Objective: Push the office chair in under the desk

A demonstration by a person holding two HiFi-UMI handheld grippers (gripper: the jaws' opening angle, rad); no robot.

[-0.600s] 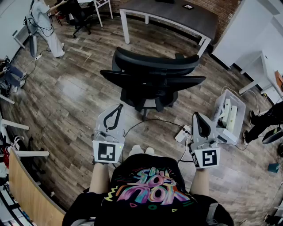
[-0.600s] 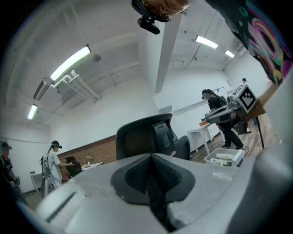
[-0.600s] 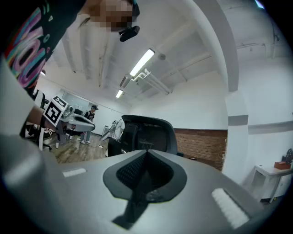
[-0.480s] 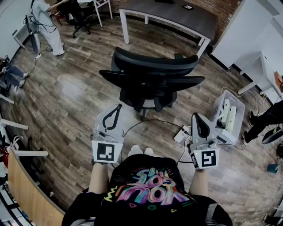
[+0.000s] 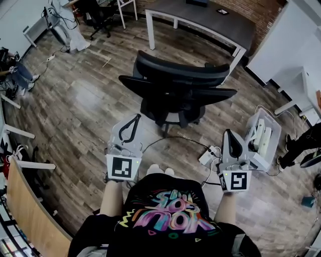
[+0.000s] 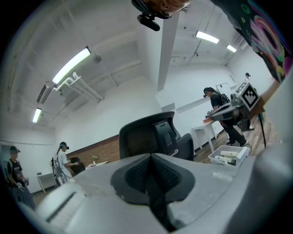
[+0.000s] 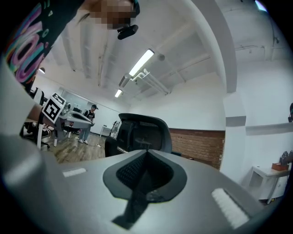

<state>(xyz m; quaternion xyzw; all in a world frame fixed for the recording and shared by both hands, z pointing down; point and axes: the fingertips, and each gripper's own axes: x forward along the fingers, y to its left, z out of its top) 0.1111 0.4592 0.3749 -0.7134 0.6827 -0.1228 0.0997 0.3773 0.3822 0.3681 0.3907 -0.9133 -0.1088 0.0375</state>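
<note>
- Black mesh-backed office chair (image 5: 175, 90): black throughout, headrest to base.
- Rectangular desk with charcoal top (image 5: 200, 17): dark grey top, white legs and frame.
- Grey-brown wood-plank floor (image 5: 75, 110): streaked grain with paler glossy patches.
- Left gripper (image 5: 135, 121): light grey shell, black ribbed pads; cube with a black-and-white square marker.
- Right gripper (image 5: 229, 132): same grey and black, same marker pattern.
- Black T-shirt (image 5: 170, 211): swirling print in pink, teal, yellow and purple.
- Brick wall (image 5: 253, 12): red-brown.
- Clear plastic bin (image 5: 275, 131): translucent, holding white boxes.
</note>
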